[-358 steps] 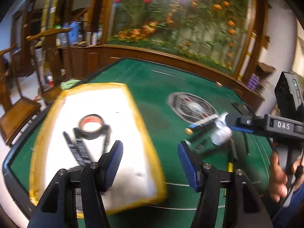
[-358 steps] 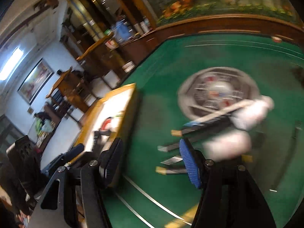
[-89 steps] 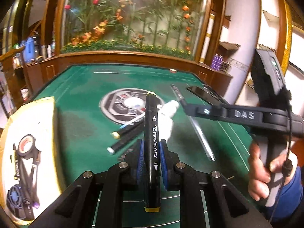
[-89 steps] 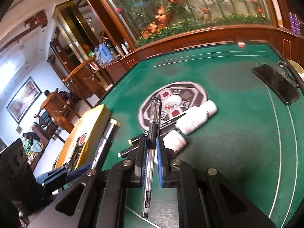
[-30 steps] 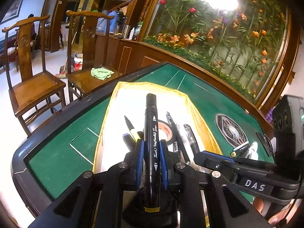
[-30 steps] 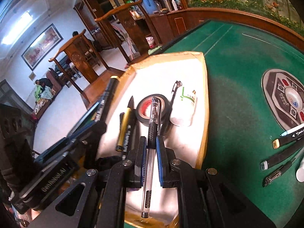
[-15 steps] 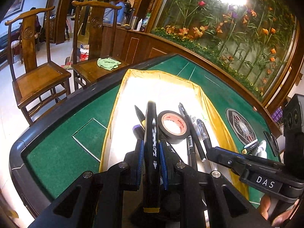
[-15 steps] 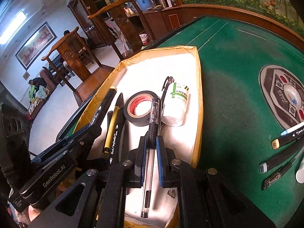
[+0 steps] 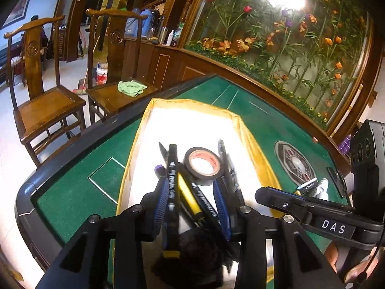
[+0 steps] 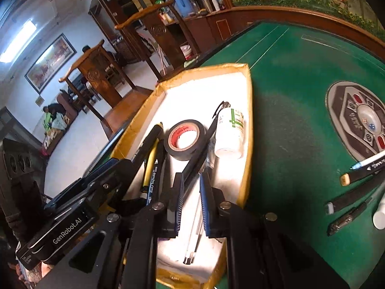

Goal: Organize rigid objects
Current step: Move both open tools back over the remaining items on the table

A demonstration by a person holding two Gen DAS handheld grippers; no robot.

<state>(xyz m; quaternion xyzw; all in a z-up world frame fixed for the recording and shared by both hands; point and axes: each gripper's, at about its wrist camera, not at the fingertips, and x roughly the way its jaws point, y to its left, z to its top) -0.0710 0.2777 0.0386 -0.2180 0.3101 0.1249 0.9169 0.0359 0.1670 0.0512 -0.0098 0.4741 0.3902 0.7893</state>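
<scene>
In the left wrist view my left gripper (image 9: 191, 202) hangs over the yellow-rimmed white tray (image 9: 144, 125), its jaws opening. The black marker (image 9: 172, 192) with a yellow end leans loose on the left pad; the right pad stands clear of it. In the right wrist view my right gripper (image 10: 192, 202) is over the tray's (image 10: 249, 110) near end, jaws opening a little. The clear pen (image 10: 193, 236) lies loose between and below the pads. The black tape roll (image 10: 184, 139), a white bottle (image 10: 229, 132) and several pens lie in the tray.
On the green table (image 10: 288, 84) right of the tray lie black markers (image 10: 361, 171), another white bottle (image 10: 380, 213) and a round centre panel (image 10: 361, 118). Two wooden chairs (image 9: 48, 110) stand beyond the table's left edge. A hand (image 9: 358, 269) holds the right gripper.
Both grippers came over the tray and sank toward it. The left jaws have spread and the marker has tipped onto the left pad. The clear pen has slid down out of the right pads.
</scene>
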